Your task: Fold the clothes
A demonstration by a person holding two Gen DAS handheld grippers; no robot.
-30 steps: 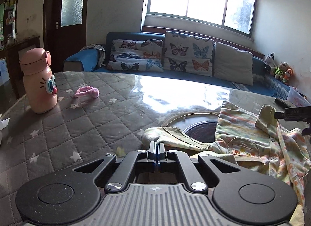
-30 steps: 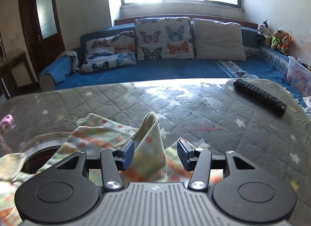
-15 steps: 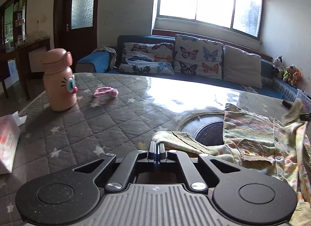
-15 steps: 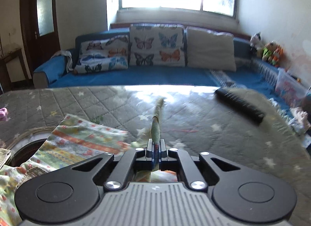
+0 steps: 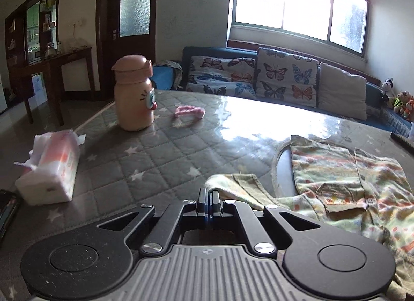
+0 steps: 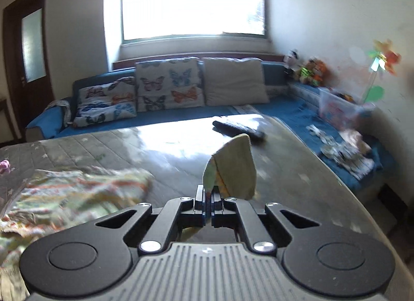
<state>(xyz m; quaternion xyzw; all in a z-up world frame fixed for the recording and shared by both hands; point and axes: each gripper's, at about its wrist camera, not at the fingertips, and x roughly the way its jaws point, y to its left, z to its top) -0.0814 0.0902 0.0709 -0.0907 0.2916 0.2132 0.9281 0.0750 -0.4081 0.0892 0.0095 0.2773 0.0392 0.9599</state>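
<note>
A small patterned shirt [image 5: 344,187] in pale green, yellow and orange lies spread on the quilted grey table [image 5: 145,156]. My left gripper [image 5: 208,197] is shut on one sleeve [image 5: 233,184] of it, low over the table. In the right wrist view my right gripper [image 6: 208,194] is shut on the other sleeve [image 6: 233,171], whose end stands up above the fingers. The shirt's body [image 6: 72,192] trails off blurred to the left of it.
A pink cartoon bottle [image 5: 133,96], a pink hair tie [image 5: 190,112] and a tissue pack [image 5: 50,169] sit on the table's left. A black remote [image 6: 238,130] lies near the far right edge. A blue sofa [image 6: 181,112] with cushions runs behind.
My right gripper shut on the sleeve and pulled it up and to the right. My left gripper drew its sleeve leftward, so the shirt now lies stretched wider between them.
</note>
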